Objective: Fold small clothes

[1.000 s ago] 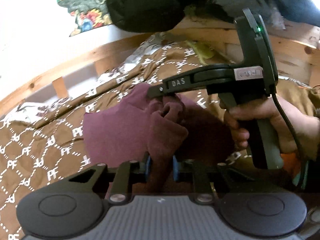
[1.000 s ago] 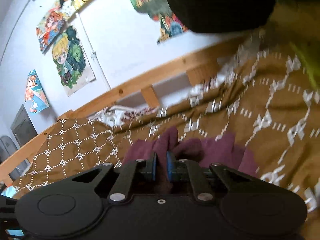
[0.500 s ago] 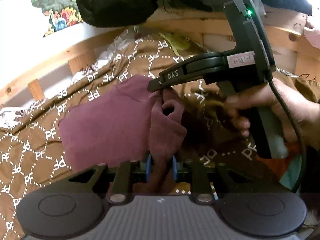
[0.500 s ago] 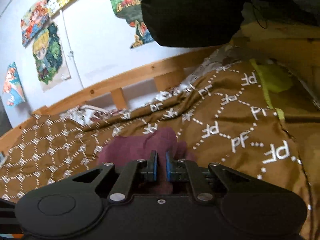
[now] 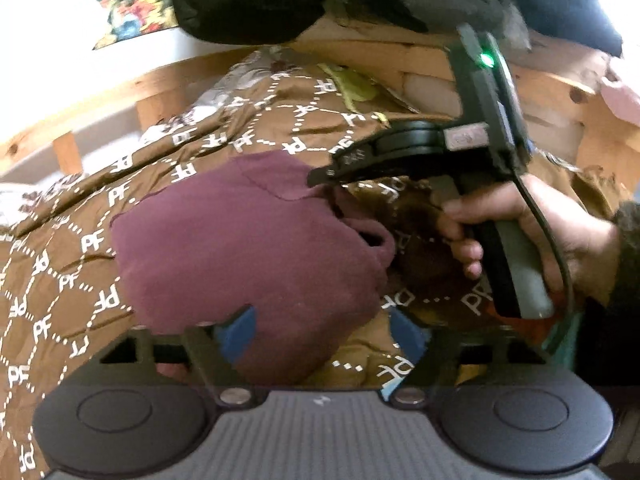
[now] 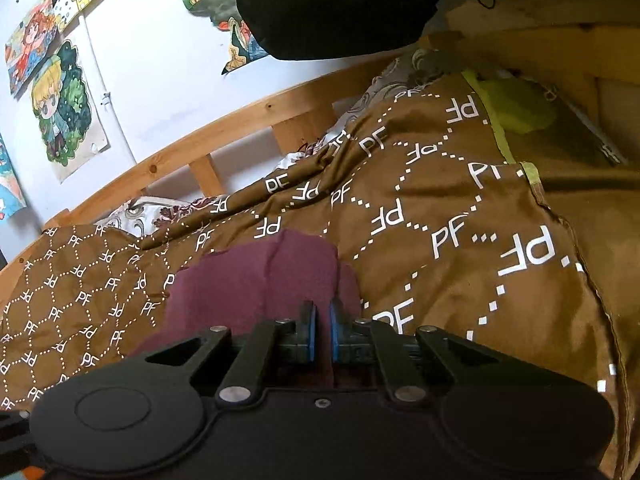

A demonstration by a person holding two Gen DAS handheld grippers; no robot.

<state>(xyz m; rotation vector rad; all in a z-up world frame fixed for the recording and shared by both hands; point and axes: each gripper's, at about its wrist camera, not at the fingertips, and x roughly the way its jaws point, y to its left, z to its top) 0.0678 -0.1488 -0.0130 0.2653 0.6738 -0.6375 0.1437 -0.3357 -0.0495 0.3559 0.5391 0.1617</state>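
Brown monogram bedspread: maroon garment folded over; left gripper just opened, released; right gripper pinching its edge.

Left tool jaws just opened, released maroon garment, now lying flatter on bedspread

Both cameras ride just behind their own fingers, tilted down at the bed from close range. The left wrist view faces across the maroon cloth toward the right gripper at its far right. The right wrist view looks leftward toward the wall. Both views share the cloth, the brown bedspread and the wooden rail.
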